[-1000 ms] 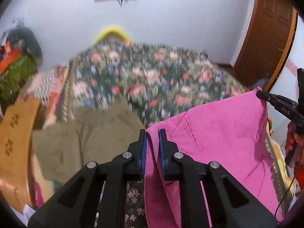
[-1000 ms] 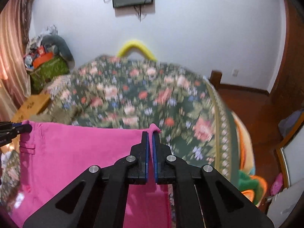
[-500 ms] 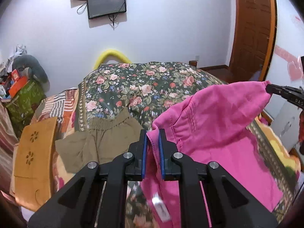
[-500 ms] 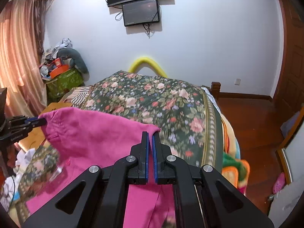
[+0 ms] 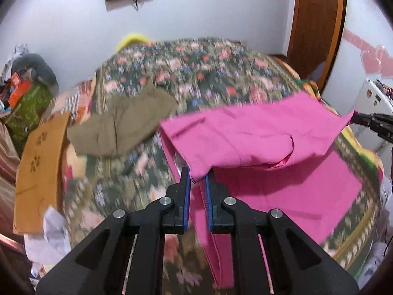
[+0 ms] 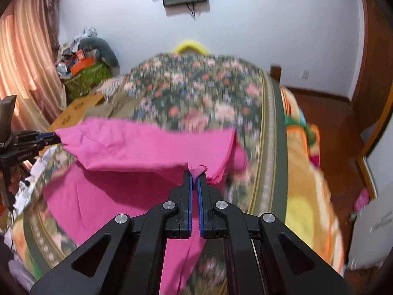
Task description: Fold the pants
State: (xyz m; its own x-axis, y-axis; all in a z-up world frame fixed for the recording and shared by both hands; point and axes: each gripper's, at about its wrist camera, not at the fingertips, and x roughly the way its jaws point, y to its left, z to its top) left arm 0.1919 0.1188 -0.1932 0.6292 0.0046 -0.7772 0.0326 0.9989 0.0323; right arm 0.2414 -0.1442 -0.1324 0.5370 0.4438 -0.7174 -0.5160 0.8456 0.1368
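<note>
Over the near end of the bed (image 5: 221,73), floral cover: pink pants (image 5: 258,132) held up by two corners, lower part lying flat on the cover.

Far left, off the bed's left edge: tan board with flower cut-outs (image 5: 39,162), white paper scraps below it. Green box and grey cushion further back by the wall, blurred.

Left half of bed, toward the left edge: olive pants (image 5: 122,125), crumpled, well apart from the pink ones. Probably queued or set aside; cannot tell which.

Centre, near edge: left gripper (image 5: 196,179), jaws pinched on a lower corner of the raised pink panel. Blue pads not fully together, cloth bunched between them. Corner hold presumably chosen so the edge hangs straight.

Right of centre: raised panel stretched nearly taut between the two grips, sagging slightly in the middle, casting shadow on the flat pink layer beneath. Looks like a fold in progress, upper half carried over the lower half. Two-corner hold keeps the leading edge square to the layer below.

Right edge of bed: right gripper (image 6: 194,174), jaws clamped tight on a small nub of pink cloth, seen at the far right in the left wrist view too.

Next, by judgement: lowering both corners together onto the flat layer, edges matched. Risk: sag in the middle landing first, trapping a crease.

Background heavily motion-blurred; finer detail of seams and waistband unclear.
</note>
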